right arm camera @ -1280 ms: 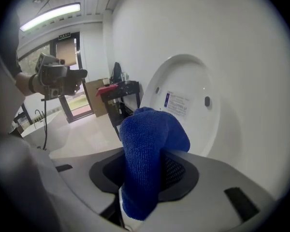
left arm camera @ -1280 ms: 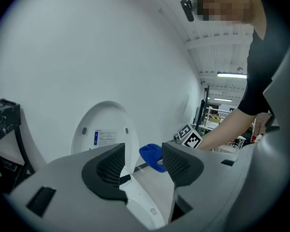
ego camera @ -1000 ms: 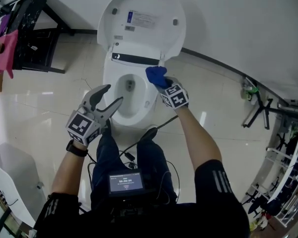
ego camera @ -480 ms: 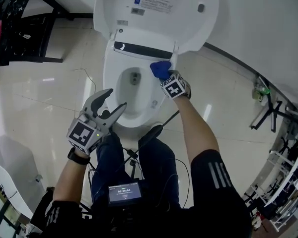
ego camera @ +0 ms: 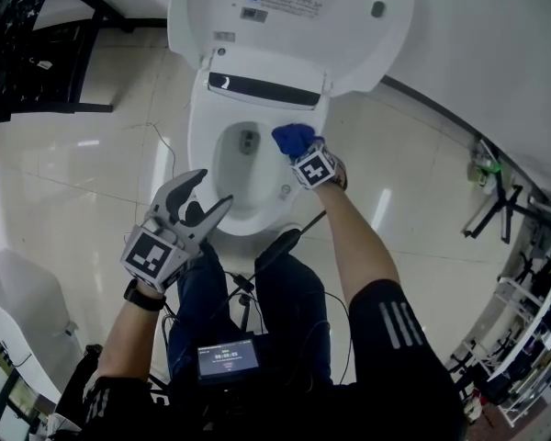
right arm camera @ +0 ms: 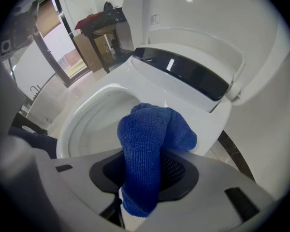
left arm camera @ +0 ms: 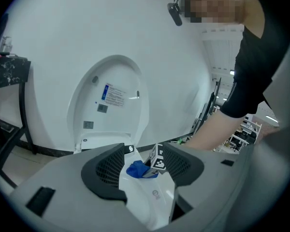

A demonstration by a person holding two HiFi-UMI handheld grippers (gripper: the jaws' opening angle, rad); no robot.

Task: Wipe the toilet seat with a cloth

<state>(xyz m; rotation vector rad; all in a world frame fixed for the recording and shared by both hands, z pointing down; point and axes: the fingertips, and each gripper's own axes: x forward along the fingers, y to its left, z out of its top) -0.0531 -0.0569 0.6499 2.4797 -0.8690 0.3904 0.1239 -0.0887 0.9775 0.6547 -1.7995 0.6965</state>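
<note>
- Right gripper (ego camera: 300,152) clamping bunched blue microfibre cloth (ego camera: 291,138); cloth bulging out past jaws, tail hanging down between them.
- Cloth lying against white oval plastic toilet seat (ego camera: 205,159) at seat's 2 o'clock, just below black glossy strip (ego camera: 266,90).
- Left gripper (ego camera: 211,189) hovering at seat's 7 o'clock, jaws spreading wide, gripping nothing, not touching seat.
- White rounded lid (ego camera: 294,26) standing raised at 12 o'clock.
</note>
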